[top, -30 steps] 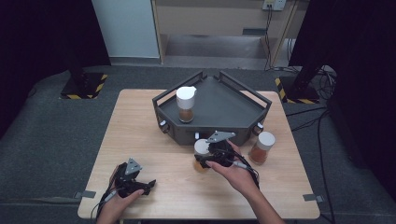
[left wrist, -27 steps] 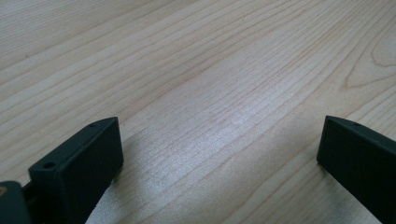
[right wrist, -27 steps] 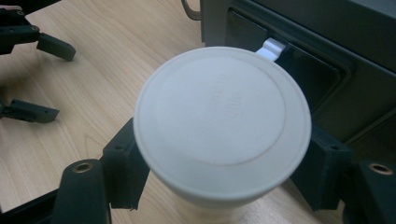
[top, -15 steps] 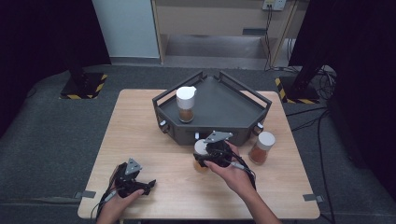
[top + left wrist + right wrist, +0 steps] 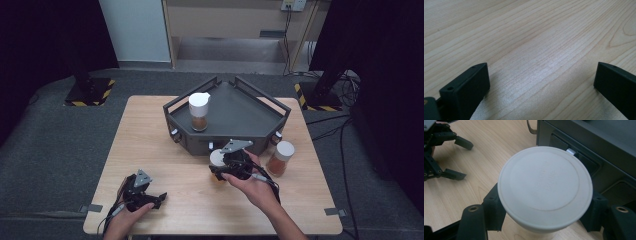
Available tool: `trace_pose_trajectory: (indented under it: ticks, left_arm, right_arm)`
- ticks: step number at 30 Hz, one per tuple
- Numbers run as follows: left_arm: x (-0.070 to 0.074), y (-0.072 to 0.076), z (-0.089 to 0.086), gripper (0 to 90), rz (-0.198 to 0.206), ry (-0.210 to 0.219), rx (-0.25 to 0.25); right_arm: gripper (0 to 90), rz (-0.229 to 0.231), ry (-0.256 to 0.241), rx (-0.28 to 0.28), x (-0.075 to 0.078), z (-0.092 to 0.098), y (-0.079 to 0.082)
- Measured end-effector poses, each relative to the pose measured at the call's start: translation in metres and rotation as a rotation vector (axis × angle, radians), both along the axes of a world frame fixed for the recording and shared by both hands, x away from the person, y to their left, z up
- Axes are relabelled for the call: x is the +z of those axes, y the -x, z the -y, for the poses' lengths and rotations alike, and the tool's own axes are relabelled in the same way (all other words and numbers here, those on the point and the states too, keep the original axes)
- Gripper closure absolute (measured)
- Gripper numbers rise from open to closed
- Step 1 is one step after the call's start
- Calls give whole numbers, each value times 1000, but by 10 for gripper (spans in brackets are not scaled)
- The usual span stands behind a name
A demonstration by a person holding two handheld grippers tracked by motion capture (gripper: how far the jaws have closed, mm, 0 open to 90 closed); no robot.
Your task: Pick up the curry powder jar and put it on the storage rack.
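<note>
A spice jar with a white lid (image 5: 545,185) sits between the jaws of my right gripper (image 5: 544,220), which is shut on its body just below the lid. From above, this jar (image 5: 217,158) and the right gripper (image 5: 220,169) are just in front of the dark grey tray (image 5: 250,107). I cannot tell whether the jar touches the table. A second white-lidded jar (image 5: 199,111) stands upright inside the tray. A third jar (image 5: 281,158) stands on the table to the right. My left gripper (image 5: 152,198) rests open near the front left, with bare wood between its jaws (image 5: 541,80).
The wooden table (image 5: 150,135) has bare room at its left and along the front. The tray has raised rails and small handles on its front wall (image 5: 584,152). In the right gripper view the left gripper (image 5: 461,158) lies off to the left.
The right gripper and its jar have shifted very slightly to the left in front of the tray. The left gripper has stayed where it was.
</note>
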State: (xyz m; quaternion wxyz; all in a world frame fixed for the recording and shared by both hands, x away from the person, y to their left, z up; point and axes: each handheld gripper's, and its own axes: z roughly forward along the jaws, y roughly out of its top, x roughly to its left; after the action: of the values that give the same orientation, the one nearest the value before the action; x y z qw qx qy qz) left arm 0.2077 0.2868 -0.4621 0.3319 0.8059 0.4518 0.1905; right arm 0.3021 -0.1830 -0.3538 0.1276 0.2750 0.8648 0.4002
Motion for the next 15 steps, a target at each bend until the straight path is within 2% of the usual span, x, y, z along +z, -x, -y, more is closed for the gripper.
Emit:
trace_pose_trajectory:
  ticks: [15]
  left_arm:
    - [0, 0, 0, 0, 0, 0, 0]
  right_arm:
    - [338, 14, 21, 17, 25, 2, 5]
